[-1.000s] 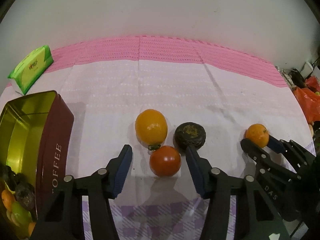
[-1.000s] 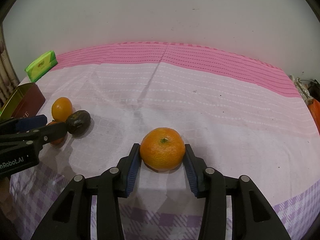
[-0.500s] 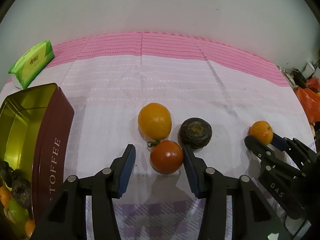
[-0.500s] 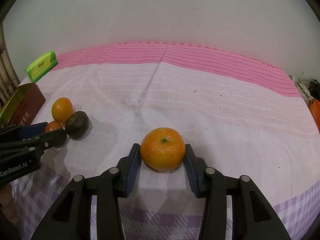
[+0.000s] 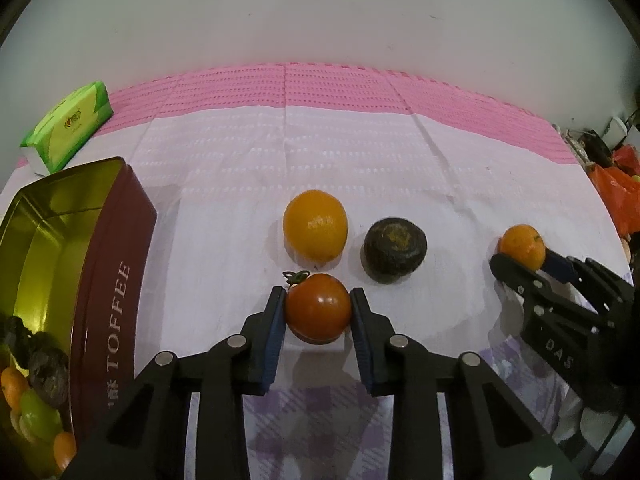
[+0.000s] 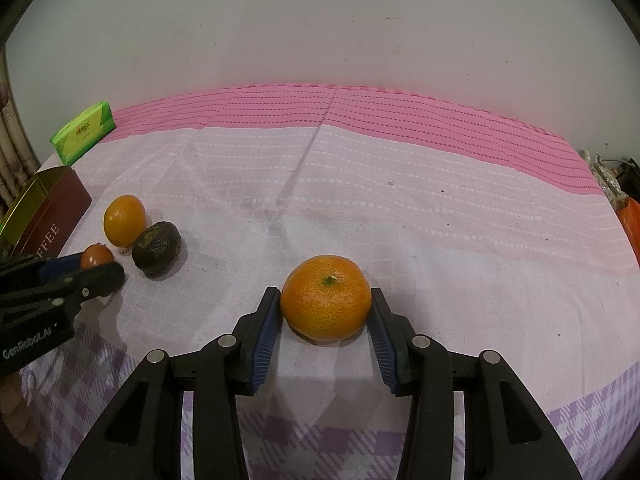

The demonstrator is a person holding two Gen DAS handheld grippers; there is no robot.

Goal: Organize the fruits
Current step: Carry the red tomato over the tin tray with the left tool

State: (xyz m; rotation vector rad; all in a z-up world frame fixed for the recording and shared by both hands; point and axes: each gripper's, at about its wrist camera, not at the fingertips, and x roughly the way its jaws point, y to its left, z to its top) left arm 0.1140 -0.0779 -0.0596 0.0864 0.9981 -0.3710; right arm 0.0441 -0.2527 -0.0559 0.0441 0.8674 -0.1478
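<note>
- A plain white wall (image 6: 320, 32) fills the top half of both views; below it a table is draped in a cloth (image 6: 440, 216), deep pink along the far edge, pale pink in the middle, lilac check along the bottom of the frame.
- Left wrist view: the left gripper (image 5: 318, 309) rises from the bottom centre, its blue pads pressed against both sides of a small red tomato (image 5: 318, 307) that sits on the cloth.
- Just above the tomato, nearly touching it, lies a yellow-orange citrus (image 5: 315, 231); to the right of that, with a narrow gap, a dark wrinkled fruit (image 5: 395, 249).
- At the left edge stands an open maroon tin (image 5: 116, 280) lettered TOFFEE, gold inside, with several small fruits piled in its lower corner; a strip of bare cloth separates it from the left gripper.
- A green tissue pack (image 5: 68, 132) lies at the upper left, near the cloth's far edge.
- Right wrist view: the right gripper (image 6: 325, 320) at bottom centre is clamped on a mandarin (image 6: 326, 298), pads against its two sides, the fruit resting on the cloth.
- Open cloth spreads above and to the right of the mandarin, up to the far pink edge and the table's right edge, where clutter (image 6: 616, 188) sits beyond.
- The citrus and dark fruit lie well apart, at middle left.
</note>
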